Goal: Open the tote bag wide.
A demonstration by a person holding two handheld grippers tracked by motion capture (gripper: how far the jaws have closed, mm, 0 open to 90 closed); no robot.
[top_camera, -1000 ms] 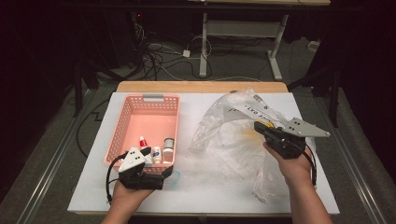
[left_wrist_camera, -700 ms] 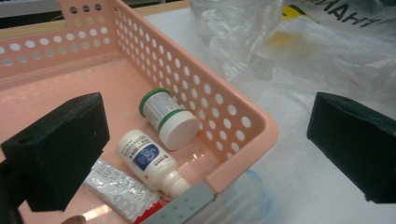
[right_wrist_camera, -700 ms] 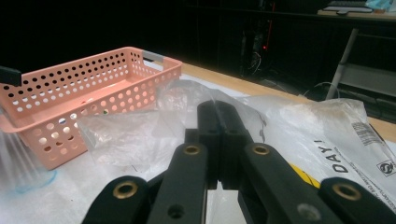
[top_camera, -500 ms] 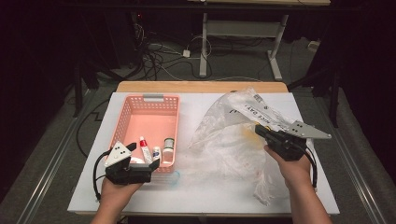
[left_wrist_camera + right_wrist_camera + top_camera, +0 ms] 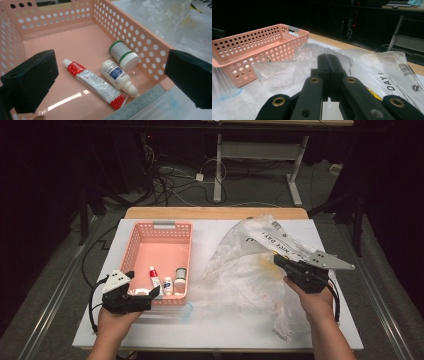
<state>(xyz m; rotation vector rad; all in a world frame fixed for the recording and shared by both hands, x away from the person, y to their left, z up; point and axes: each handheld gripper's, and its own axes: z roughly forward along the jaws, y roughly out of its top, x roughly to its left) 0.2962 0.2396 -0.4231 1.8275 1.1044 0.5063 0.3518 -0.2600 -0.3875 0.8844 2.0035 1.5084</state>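
High view | white table (image 5: 210,332) | dark room | floor cables (image 5: 170,180)

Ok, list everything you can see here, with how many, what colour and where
basket: one, pink, perforated, left half of the table
tube: one, red and white, lying in the basket's near end
dropper bottle: one, white with a blue label, lying right of the tube
jar: one, white with a green band, lying beside the dropper bottle by the basket wall
plastic bag: one, clear with black print, crumpled on the right half of the table
table: one, white cover over a wooden top
cables: several, dark, on the floor beyond the table
left gripper: one, black, jaws open at the basket's near end
right gripper: one, black, jaws shut on the plastic bag
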